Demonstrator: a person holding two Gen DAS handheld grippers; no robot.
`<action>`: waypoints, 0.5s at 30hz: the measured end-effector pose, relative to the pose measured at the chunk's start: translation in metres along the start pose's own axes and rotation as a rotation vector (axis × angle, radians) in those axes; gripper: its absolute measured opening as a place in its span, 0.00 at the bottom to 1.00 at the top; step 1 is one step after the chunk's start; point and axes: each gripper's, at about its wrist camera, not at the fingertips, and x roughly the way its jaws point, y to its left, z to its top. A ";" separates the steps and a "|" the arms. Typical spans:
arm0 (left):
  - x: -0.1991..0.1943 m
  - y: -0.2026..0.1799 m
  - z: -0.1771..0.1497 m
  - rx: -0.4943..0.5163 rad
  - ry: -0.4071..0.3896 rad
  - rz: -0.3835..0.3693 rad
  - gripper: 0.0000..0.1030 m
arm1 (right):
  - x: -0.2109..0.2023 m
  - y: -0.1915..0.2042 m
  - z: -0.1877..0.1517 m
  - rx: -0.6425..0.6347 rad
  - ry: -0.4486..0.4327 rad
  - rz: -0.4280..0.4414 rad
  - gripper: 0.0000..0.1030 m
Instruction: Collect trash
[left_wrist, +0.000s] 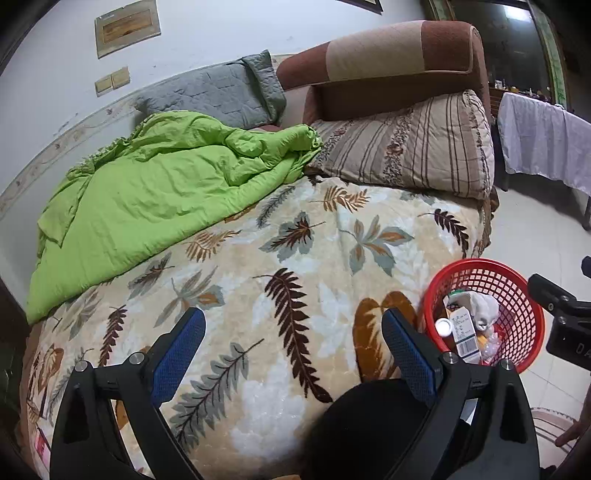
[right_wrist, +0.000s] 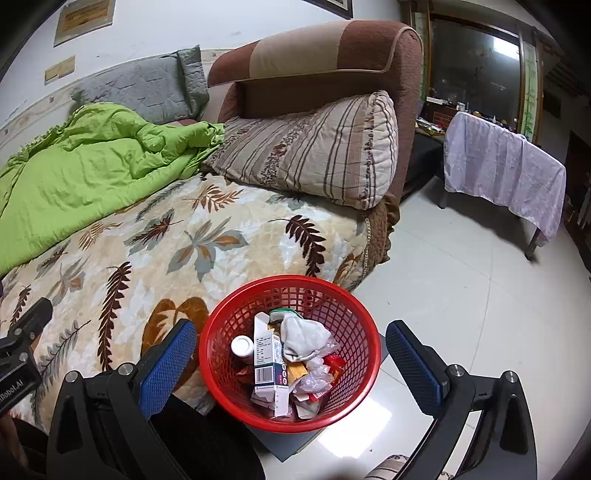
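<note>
Left gripper (left_wrist: 293, 343) spread wide, empty, over the leaf-print blanket (left_wrist: 258, 258). Right gripper (right_wrist: 291, 350) likewise spread, holding nothing, above the round red mesh basket (right_wrist: 221, 354) on the floor right of the bed. Inside: trash (right_wrist: 291, 362) of cartons, crumpled wrappers, a capped bottle.

- Left gripper (left_wrist: 293, 350): tilted downward, blue-padded fingers (left_wrist: 179, 350) spread wide, nothing between them.
- Right gripper (right_wrist: 290, 363): tilted downward, blue-padded fingers (right_wrist: 413, 369) spread wide, gripping nothing.
- The two grippers are side by side.
</note>
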 end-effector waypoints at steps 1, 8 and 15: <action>0.001 -0.001 0.000 -0.001 0.006 -0.012 0.93 | 0.000 0.001 0.000 -0.003 0.000 0.003 1.00; 0.001 -0.002 -0.001 -0.004 0.008 -0.023 0.93 | 0.001 0.002 0.000 -0.001 0.007 0.003 1.00; 0.001 -0.005 -0.003 -0.006 0.010 -0.029 0.93 | 0.003 0.002 -0.002 -0.006 0.009 0.005 1.00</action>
